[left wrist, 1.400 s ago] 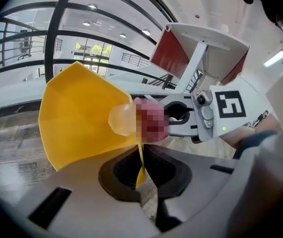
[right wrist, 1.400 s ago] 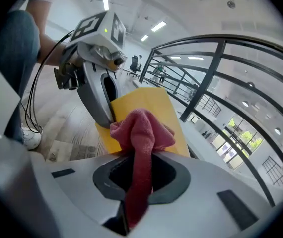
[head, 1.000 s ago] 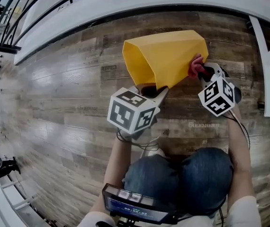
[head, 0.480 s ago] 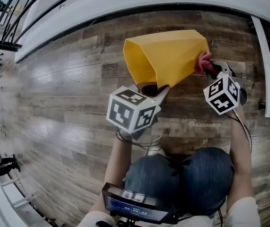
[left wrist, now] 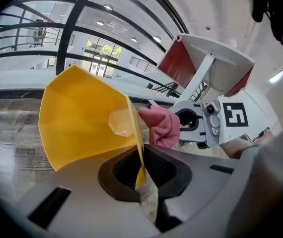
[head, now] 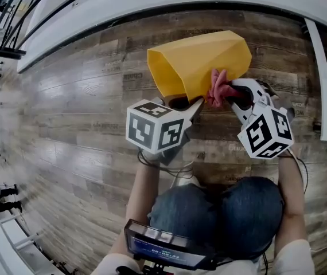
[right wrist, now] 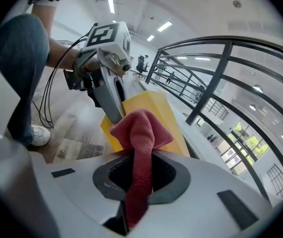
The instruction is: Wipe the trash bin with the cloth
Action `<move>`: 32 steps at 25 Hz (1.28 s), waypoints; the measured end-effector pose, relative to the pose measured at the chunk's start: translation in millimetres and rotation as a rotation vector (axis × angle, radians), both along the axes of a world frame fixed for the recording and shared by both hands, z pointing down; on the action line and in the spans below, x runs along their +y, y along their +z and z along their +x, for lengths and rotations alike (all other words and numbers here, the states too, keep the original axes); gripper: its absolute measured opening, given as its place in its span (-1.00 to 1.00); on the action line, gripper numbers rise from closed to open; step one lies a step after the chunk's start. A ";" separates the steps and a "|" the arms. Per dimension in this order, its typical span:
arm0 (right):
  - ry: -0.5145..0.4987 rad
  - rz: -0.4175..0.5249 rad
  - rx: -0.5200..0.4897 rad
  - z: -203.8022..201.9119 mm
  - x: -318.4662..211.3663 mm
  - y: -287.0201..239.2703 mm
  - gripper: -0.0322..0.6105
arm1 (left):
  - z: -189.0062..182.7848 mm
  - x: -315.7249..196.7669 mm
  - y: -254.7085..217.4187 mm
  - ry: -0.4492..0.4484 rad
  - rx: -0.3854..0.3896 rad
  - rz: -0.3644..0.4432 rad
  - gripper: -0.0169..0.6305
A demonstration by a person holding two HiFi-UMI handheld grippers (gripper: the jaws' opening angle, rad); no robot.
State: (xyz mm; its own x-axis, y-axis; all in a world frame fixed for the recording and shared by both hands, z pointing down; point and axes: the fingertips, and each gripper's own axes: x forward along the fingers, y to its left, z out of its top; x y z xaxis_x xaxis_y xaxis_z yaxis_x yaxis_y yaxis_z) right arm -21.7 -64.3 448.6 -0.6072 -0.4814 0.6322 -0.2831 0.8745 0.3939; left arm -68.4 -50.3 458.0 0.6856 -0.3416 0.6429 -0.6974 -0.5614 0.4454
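Evidently light and stiff, the trash bin [head: 201, 62] hangs tilted over the floor [head: 83, 130], its thin rim pinched by the left gripper [left wrist: 140, 170], whose fingers just eased slightly. The right gripper [right wrist: 139, 180] clamps its fingers on the limp cloth [right wrist: 141, 130] at the bin's wall.

The trash bin [head: 201, 62] is plain yellow, the cloth [head: 215, 88] pinkish red (darker in its folds). The marker cubes [head: 155, 132] are white with black squares; the floor [head: 77, 113] shows grey-brown wood grain.
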 end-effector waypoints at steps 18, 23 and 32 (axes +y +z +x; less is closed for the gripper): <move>0.112 -0.004 0.136 22.9 -19.2 54.9 -0.76 | -0.3 6.2 -3.2 -0.030 0.054 -0.019 -0.90; 0.212 -0.013 0.172 49.4 -37.3 73.1 -0.76 | -0.8 6.0 -7.0 -0.039 0.074 -0.021 -0.89; 0.383 -0.066 0.241 95.9 -65.9 107.0 -0.77 | -3.3 7.8 -6.9 -0.053 0.084 -0.034 -0.90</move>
State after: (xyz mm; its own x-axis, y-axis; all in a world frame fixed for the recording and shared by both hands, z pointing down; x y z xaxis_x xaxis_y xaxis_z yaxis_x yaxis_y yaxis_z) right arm 74.2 -130.2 555.6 -0.2248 -0.5968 0.7703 -0.4984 0.7497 0.4354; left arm -71.7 -42.5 451.1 0.7190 -0.3577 0.5959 -0.6852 -0.5082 0.5217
